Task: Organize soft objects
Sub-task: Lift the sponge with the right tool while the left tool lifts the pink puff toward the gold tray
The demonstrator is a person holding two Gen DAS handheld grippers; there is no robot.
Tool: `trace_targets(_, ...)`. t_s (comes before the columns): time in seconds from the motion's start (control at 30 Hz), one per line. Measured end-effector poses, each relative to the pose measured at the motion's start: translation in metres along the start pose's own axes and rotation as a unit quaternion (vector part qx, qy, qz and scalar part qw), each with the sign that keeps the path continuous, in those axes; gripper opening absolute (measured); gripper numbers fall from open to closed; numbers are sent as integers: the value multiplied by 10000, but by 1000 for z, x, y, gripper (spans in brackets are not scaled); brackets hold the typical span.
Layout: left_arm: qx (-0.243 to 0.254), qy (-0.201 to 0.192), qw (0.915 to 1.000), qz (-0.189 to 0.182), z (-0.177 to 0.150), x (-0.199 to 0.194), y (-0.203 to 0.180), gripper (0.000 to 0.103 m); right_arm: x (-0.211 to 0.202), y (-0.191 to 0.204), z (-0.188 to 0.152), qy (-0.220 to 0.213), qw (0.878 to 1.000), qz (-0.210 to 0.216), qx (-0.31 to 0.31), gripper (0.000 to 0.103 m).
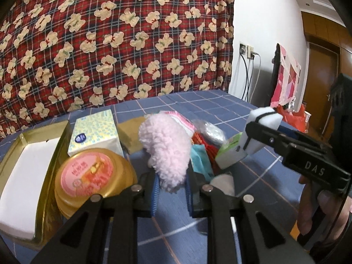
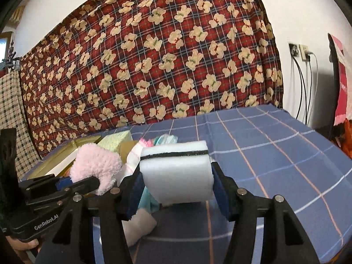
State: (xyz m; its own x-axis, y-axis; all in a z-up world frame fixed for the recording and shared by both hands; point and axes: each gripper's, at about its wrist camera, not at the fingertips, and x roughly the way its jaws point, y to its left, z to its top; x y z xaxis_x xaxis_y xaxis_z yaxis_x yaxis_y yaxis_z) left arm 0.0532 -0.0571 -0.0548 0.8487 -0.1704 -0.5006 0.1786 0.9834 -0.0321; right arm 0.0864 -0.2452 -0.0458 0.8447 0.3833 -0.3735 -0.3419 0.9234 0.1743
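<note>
A pink fluffy soft piece (image 1: 165,147) hangs above the blue checked tablecloth (image 1: 253,176) with my left gripper (image 1: 171,189) shut on its lower end. From the right wrist view, that pink piece (image 2: 96,165) and the left gripper (image 2: 88,181) sit at the left. A white sponge with a black stripe (image 2: 176,176) is squeezed between the blue pads of my right gripper (image 2: 176,189), lifted off the cloth. The left wrist view shows this sponge (image 1: 267,115) at the right, in the right gripper (image 1: 257,129).
At the left stand a gold tin with a white lining (image 1: 50,154), a tissue pack (image 1: 94,132) and a round gold can with a pink lid (image 1: 88,171). A teal cloth (image 1: 200,160), a green-white packet (image 1: 228,154) and a small white pad (image 2: 138,226) lie below the grippers.
</note>
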Motion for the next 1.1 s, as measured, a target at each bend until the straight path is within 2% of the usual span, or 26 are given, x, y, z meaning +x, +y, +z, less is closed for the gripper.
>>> trace_targets(0.27, -43, -79, 10000, 36, 9, 8, 7, 18, 14, 4, 14, -98, 9999, -40, -73, 60)
trace_targets(0.53, -187, -110, 9997, -96, 13, 11, 14, 18, 24, 4, 20, -91, 9999, -101, -25, 60)
trace_targets(1.1, -302, -211, 9992, 128, 16, 19, 24, 18, 39, 16, 26, -82, 9996, -186, -178, 60)
